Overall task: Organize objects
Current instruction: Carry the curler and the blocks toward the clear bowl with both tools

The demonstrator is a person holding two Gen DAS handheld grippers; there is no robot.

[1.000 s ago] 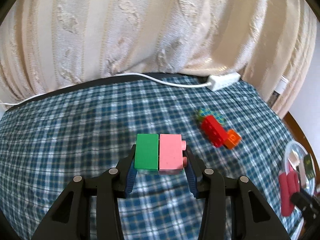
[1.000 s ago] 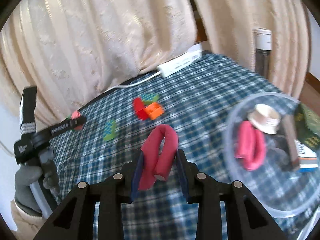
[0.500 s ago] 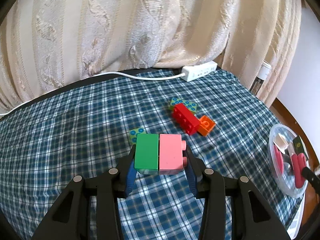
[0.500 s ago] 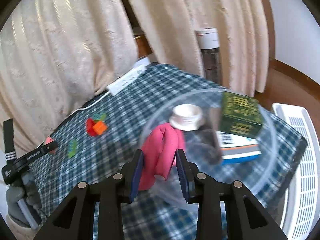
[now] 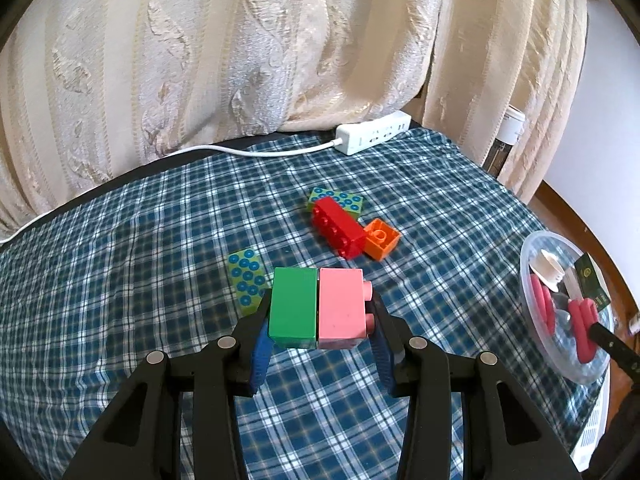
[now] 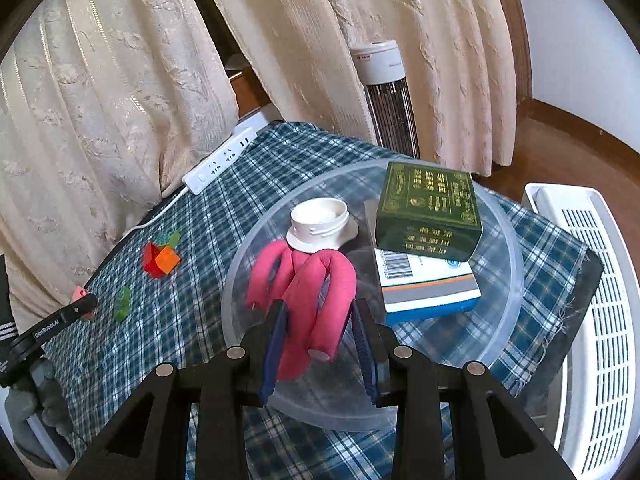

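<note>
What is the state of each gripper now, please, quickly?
Left gripper: closed on the joined green and pink blocks.
Right gripper: closed on a bent pink foam roller, over the clear bowl.

Both views are taken from just behind a gripper's two fingers, angled down at the checked tablecloth (image 5: 120,320). The left wrist view faces the curtain (image 5: 240,60) across the cloth, with scattered blocks (image 5: 340,226) at middle range. The right wrist view is held close above the clear bowl (image 6: 508,300) — nearer its subject. Shared by both: the bowl, the blocks, the power strip (image 5: 374,133) and the curtain — and each gripper appears at the other view's edge.
</note>
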